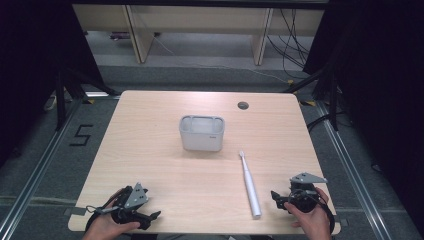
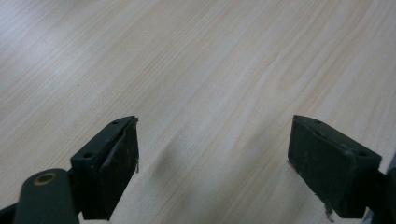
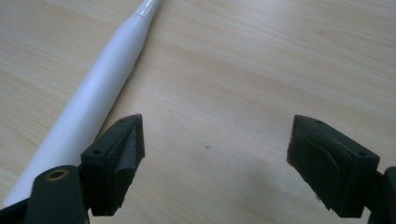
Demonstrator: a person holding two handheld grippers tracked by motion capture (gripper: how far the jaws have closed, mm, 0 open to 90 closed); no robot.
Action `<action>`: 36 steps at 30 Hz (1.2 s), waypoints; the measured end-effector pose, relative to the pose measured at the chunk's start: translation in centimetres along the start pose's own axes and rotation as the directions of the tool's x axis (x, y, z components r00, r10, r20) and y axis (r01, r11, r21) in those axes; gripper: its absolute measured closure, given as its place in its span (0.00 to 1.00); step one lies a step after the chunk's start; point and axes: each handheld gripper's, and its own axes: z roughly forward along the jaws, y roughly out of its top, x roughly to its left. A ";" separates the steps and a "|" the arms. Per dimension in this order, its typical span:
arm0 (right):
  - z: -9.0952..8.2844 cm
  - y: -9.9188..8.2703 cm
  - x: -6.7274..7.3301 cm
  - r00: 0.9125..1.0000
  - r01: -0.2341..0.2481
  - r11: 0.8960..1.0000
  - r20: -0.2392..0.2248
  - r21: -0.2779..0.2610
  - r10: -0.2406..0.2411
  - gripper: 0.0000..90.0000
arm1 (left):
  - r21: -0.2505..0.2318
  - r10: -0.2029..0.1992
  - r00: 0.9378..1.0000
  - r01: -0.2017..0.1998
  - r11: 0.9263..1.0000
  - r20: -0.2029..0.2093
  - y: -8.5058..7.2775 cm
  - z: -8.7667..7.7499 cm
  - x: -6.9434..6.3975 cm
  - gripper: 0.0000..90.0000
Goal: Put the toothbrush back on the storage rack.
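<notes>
Right gripper waiting beside the toothbrush, jaws spread and empty.

The right gripper (image 1: 278,200) is sitting just right of the white toothbrush (image 1: 250,186), its jaws standing wide with nothing between them, apparently placed so a short sideways move would bring them around the handle. The toothbrush is lying flat on the table (image 1: 165,170), bristle end pointing toward the grey holder (image 1: 202,133) that is standing upright just beyond it, likely where it belongs. The left gripper (image 1: 150,216), well left of the toothbrush, is also resting with jaws apart, holding nothing.
</notes>
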 end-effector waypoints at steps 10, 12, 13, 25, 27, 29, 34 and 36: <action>-0.3 1.2 0.8 0.999 0.041 0.996 -0.013 0.076 -0.040 0.27 | 0.005 0.000 1.000 0.000 1.000 0.003 0.0 0.1 0.0 0.18; -0.3 1.5 0.9 0.998 0.064 0.995 -0.023 0.074 -0.062 0.28 | 0.011 0.004 1.000 -0.004 1.000 0.001 0.0 0.1 0.1 0.18; -0.3 1.6 1.0 0.998 0.063 0.995 -0.028 0.083 -0.061 0.28 | 0.006 0.000 1.000 0.000 1.000 -0.003 0.0 0.1 0.0 0.18; 0.1 4.0 2.9 0.985 0.153 0.984 -0.088 0.088 -0.146 0.39 | 0.002 -0.007 1.000 0.007 1.000 -0.003 0.0 0.1 0.0 0.18; 0.4 4.3 3.5 0.986 0.140 0.985 -0.104 0.103 -0.129 0.40 | 0.001 -0.007 1.000 0.007 1.000 -0.001 0.0 0.1 0.0 0.18; 0.7 4.6 4.0 0.985 0.140 0.980 -0.118 0.138 -0.125 0.42 | 0.003 -0.008 1.000 0.008 1.000 -0.002 0.0 0.1 0.1 0.18; 1.8 5.3 4.6 0.976 0.193 0.966 -0.137 0.169 -0.171 0.44 | 0.000 -0.008 1.000 0.008 1.000 0.000 0.0 0.1 0.1 0.18; 2.2 5.6 4.9 0.972 0.206 0.962 -0.149 0.181 -0.180 0.45 | 0.000 -0.010 1.000 0.010 1.000 -0.004 0.0 0.1 0.1 0.18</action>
